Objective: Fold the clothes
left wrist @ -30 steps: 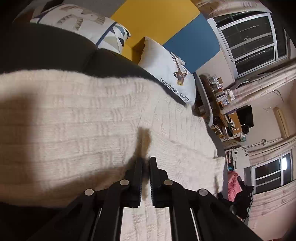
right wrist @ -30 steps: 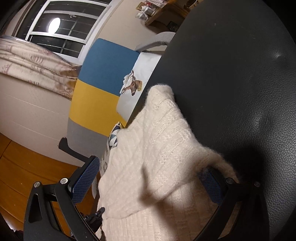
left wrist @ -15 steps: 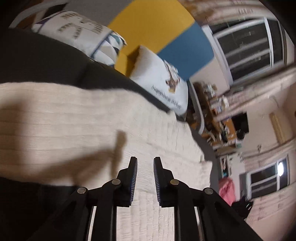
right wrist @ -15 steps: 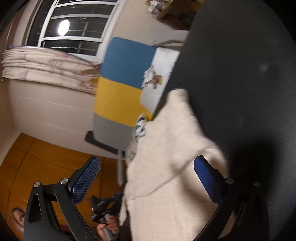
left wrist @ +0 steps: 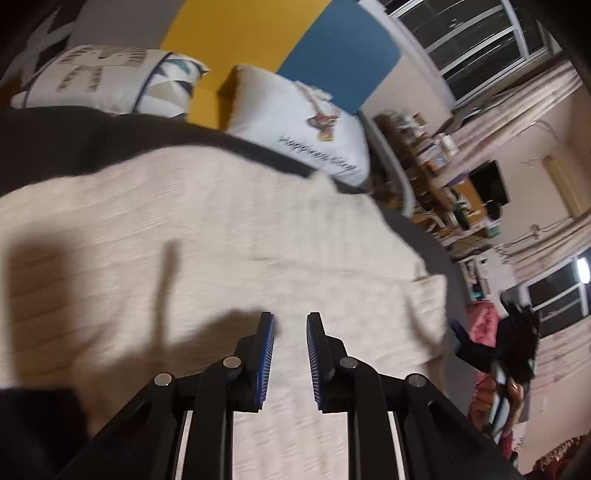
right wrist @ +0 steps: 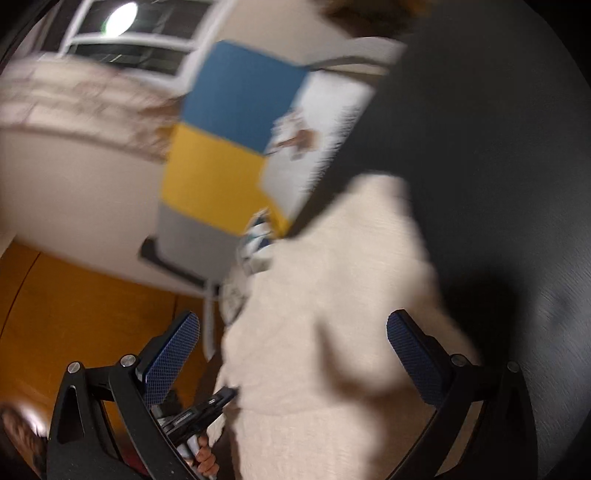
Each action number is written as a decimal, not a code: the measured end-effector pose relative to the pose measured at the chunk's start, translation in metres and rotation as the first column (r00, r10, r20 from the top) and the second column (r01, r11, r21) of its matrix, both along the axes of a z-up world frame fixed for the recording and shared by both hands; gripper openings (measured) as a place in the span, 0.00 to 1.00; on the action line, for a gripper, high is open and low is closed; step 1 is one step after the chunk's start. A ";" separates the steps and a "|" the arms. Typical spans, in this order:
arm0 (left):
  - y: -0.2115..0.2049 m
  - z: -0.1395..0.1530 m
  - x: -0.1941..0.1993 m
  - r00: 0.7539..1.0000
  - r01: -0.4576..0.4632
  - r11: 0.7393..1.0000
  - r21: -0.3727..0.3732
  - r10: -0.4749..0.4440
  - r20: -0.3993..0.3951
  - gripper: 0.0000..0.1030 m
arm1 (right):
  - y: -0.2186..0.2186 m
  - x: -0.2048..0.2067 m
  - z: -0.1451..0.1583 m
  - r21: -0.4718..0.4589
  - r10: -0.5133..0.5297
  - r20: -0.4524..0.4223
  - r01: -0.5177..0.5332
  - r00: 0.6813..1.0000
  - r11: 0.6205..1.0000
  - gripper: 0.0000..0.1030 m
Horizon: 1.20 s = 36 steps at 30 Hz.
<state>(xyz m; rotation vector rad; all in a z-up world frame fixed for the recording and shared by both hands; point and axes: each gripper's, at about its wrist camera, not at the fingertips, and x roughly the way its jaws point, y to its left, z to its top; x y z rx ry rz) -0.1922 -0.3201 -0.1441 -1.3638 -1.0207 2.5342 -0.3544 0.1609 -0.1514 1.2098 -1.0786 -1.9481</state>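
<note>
A cream knit sweater lies spread on a black padded surface. My left gripper hovers just over the cloth, its blue-padded jaws a small gap apart with nothing between them. In the right wrist view the same sweater runs up the middle, blurred by motion. My right gripper is wide open above it and holds nothing. The sweater's edge passes close by the right finger. My left gripper's body also shows low in the right wrist view, held in a hand.
Two printed pillows lean against a grey, yellow and blue panel at the far end. A cluttered desk and curtained windows stand at the right. Bare black surface lies right of the sweater. An orange wooden floor lies beyond the left edge.
My left gripper's jaws have parted from nearly shut to a small gap and have drawn back over the sweater. The right gripper has lifted away, and the sweater no longer drapes over its right finger.
</note>
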 end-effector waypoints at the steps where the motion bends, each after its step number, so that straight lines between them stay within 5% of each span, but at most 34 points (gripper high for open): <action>1: 0.004 0.001 -0.002 1.000 0.014 1.000 -0.001 -0.014 -0.007 0.16 | -0.009 -0.006 0.005 0.001 0.023 -0.016 -0.023 1.000 1.000 1.00; 9: 0.011 -0.016 -0.019 0.997 0.006 0.998 -0.067 -0.001 0.079 0.15 | -0.011 -0.063 -0.034 0.139 -0.032 0.083 0.021 0.996 0.990 1.00; 12: 0.011 -0.007 -0.014 0.999 0.010 0.998 -0.060 -0.007 0.051 0.16 | -0.003 -0.062 -0.027 0.157 -0.016 0.073 0.004 0.997 0.988 1.00; 13: 0.014 -0.001 -0.012 0.999 0.022 0.997 -0.077 -0.019 0.030 0.16 | -0.009 -0.049 -0.019 0.264 0.032 0.005 -0.032 0.999 0.964 1.00; 15: 0.022 0.011 -0.010 0.999 0.043 0.986 -0.161 -0.042 0.006 0.17 | -0.022 -0.023 -0.004 0.472 0.146 -0.114 -0.076 0.983 0.879 1.00; 17: 0.030 0.020 -0.007 0.996 0.082 0.962 -0.259 -0.084 0.002 0.17 | -0.034 0.003 0.012 0.659 0.280 -0.201 -0.082 0.939 0.747 1.00; 21: 0.038 0.026 -0.002 0.991 0.134 0.916 -0.377 -0.134 0.028 0.17 | -0.059 0.055 0.043 0.918 0.562 -0.259 0.019 0.786 0.396 1.00; 22: 0.038 0.025 -0.001 0.990 0.142 0.912 -0.385 -0.140 0.034 0.17 | -0.062 0.064 0.039 0.931 0.600 -0.252 0.021 0.759 0.364 1.00; 27: 0.038 0.005 -0.009 0.985 0.166 0.894 -0.415 -0.127 0.120 0.17 | -0.084 0.042 0.019 0.906 0.606 -0.177 -0.111 0.775 0.407 1.00; 29: 0.034 -0.004 -0.011 0.983 0.167 0.901 -0.400 -0.120 0.140 0.17 | -0.079 0.016 0.009 0.858 0.574 -0.161 -0.174 0.803 0.484 1.00; 33: 0.029 -0.006 -0.009 0.982 0.174 0.913 -0.369 -0.135 0.129 0.17 | -0.063 -0.042 -0.019 0.788 0.466 -0.062 -0.244 0.883 0.566 1.00; 36: 0.025 0.004 -0.005 0.986 0.164 0.917 -0.363 -0.142 0.086 0.17 | -0.045 -0.060 -0.032 0.811 0.407 -0.017 -0.226 0.913 0.540 1.00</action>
